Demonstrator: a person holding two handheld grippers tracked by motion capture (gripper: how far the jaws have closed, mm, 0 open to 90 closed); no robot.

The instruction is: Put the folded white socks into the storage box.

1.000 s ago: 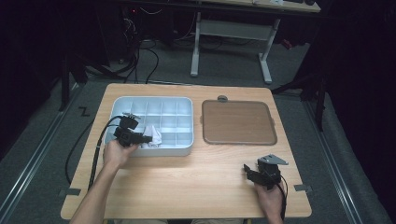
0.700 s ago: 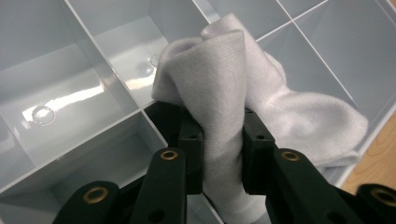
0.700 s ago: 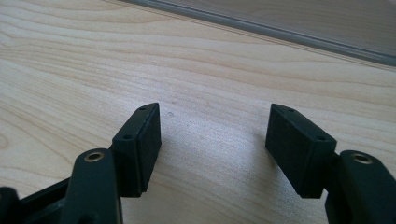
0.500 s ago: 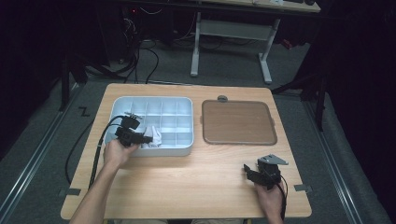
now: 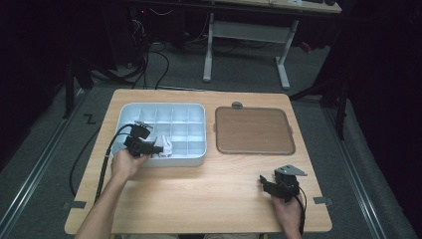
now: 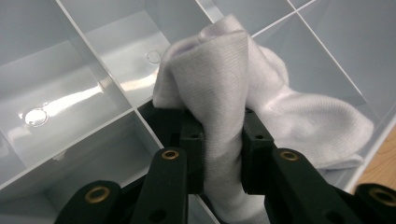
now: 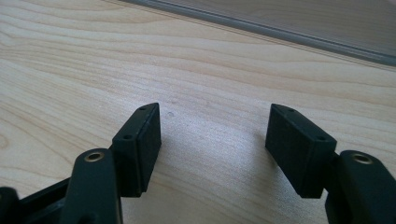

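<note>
A white sock (image 6: 243,93) hangs over the dividers of a pale grey compartment tray (image 5: 184,112), at the tray's front left (image 5: 164,147). My left gripper (image 6: 223,140) is shut on the sock, its two black pads pinching a fold of the cloth. In the high view this gripper (image 5: 155,149) sits over the tray's near left corner. My right gripper (image 7: 212,140) hovers low over the bare wooden table with its jaws apart and nothing between them. In the high view the right gripper (image 5: 266,183) is near the table's front right.
A brown mat with a grey rim (image 5: 253,130) lies right of the tray. The wooden table (image 5: 199,199) has open surface along its front. Cables trail from the left gripper off the table's left edge (image 5: 107,159). A desk frame (image 5: 244,30) stands beyond on the floor.
</note>
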